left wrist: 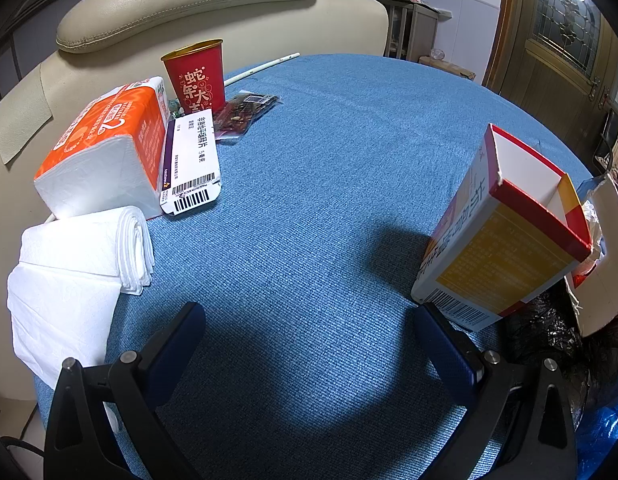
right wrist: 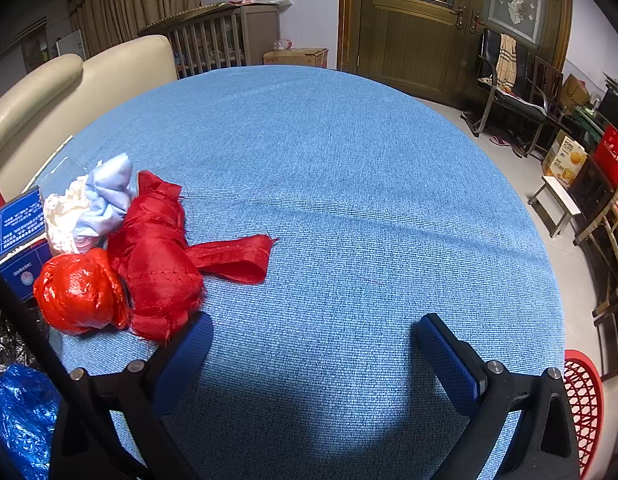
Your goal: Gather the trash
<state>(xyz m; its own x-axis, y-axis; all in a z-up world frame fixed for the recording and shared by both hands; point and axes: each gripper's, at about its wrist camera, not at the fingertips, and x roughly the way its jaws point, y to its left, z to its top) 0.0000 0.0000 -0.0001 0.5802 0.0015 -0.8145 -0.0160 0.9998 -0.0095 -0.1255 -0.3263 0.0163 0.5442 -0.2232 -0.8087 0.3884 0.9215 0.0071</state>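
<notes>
Left wrist view shows the left claw (left wrist: 309,344) spread and empty, paper cup (left wrist: 195,76) and wrapper (left wrist: 245,110) uncollected at eleven o'clock, while the right claw (right wrist: 315,354), equally spread, faces red scraps (right wrist: 157,256) at nine o'clock: collection looks barely begun.

- Red paper cup (left wrist: 197,76) in the left wrist view — gold characters run down its side, "蛇年大" readable, the rest hidden behind the flat box.
- White-and-purple flat box (left wrist: 191,164): Chinese print too small to make out, a barcode at its near end.
- Orange tissue pack (left wrist: 109,136) shows a big upside-down "2".
- Yellow-and-red carton (left wrist: 505,240) — large characters unclear, barcode at the bottom.
- Blue box (right wrist: 15,224) in the right wrist view: white print, illegible.
</notes>
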